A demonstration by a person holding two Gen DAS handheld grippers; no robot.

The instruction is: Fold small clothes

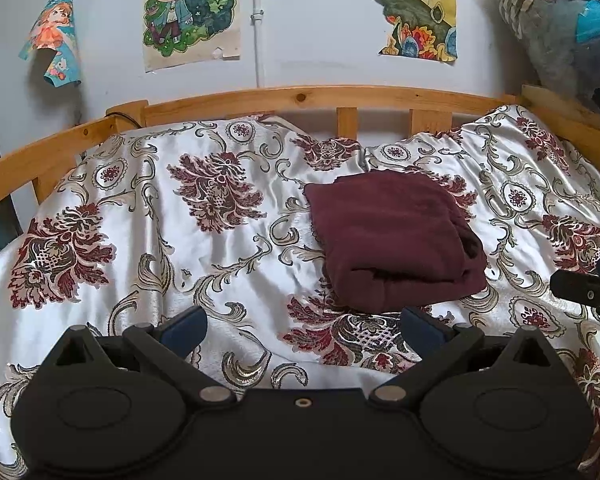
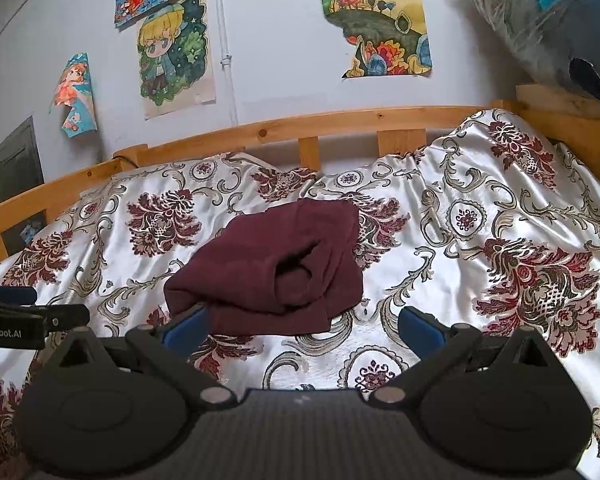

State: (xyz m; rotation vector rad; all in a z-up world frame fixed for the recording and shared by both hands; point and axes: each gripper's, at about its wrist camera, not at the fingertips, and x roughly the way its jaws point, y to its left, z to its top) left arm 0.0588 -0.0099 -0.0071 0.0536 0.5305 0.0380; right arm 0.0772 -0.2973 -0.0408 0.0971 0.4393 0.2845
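A dark maroon garment lies folded into a thick bundle on the floral bedspread. My left gripper hovers open just in front of the garment's near edge, nothing between its blue pads. In the right wrist view the same maroon garment sits ahead and slightly left. My right gripper is open too, its left blue pad right at the garment's near left corner. The right gripper's body shows at the left view's right edge. The left gripper's body shows at the right view's left edge.
A wooden bed rail runs along the far side and both ends of the bed. Drawings hang on the white wall behind. A plastic-wrapped bundle sits at the upper right. The bedspread is rumpled near the rail.
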